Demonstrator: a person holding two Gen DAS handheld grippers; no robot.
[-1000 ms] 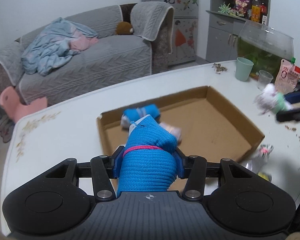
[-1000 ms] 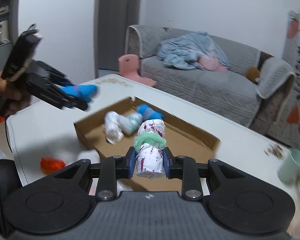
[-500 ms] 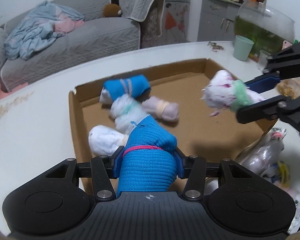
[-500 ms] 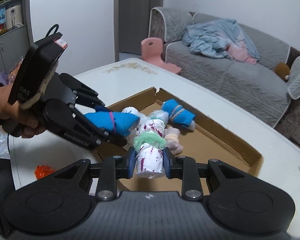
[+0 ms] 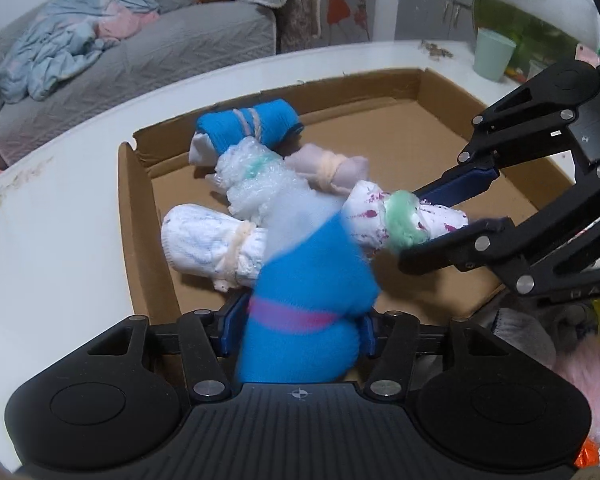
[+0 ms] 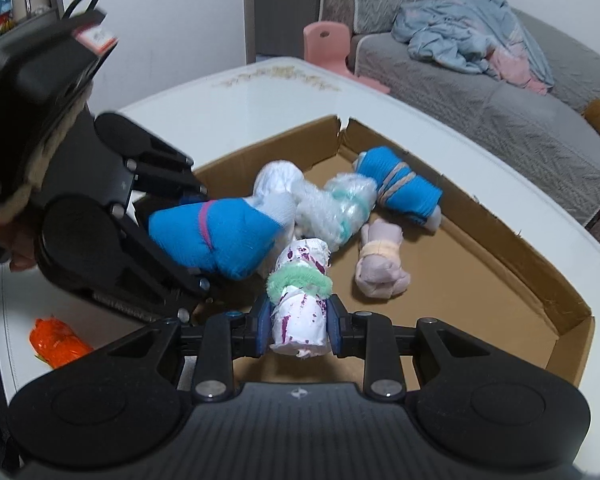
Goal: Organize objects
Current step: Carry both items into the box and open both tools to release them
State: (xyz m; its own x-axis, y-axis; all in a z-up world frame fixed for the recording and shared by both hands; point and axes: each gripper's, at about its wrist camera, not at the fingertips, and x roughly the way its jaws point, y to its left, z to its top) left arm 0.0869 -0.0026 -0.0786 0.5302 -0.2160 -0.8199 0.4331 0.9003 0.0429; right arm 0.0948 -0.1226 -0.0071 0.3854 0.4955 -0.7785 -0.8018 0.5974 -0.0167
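1. Left tongs [image 5: 300, 330]: the jaws are opening with the blue roll with the pink band [image 5: 306, 304] still between them, low over the near-left part of the cardboard tray [image 5: 134, 216]. The pads appear to be just leaving the fabric.
2. Right tongs [image 6: 299, 322]: clamped tight on the white purple-flecked roll with the green band [image 6: 300, 300], hovering over the tray at lower centre of the right wrist view.
3. Risk, collision: in the left wrist view your right tongs [image 5: 432, 220] cross in from the right and sit just beside the blue roll. A careless withdrawal of either hand could knock the other's load.
4. Risk, bad landing: the blue roll hangs partly over the white roll tied with cream cord [image 5: 212, 248] and the bubble-wrap bundle [image 5: 256, 184]. Released here it may lean on them and tumble (soft rolls settle unpredictably).
5. Risk, edge: the tray's near wall lies under your left tongs. A roll dropped short could catch it and fall onto the table [image 5: 60, 216].
6. Open room: bare cardboard fills the centre and right of the tray in the left wrist view, beyond the pale pink roll [image 5: 328, 168] and the blue roll tied with cord [image 5: 248, 130]. Set the purple-flecked roll there.
7. Loose items crowd the table at lower right of that view, so lift clear rather than sweeping sideways.
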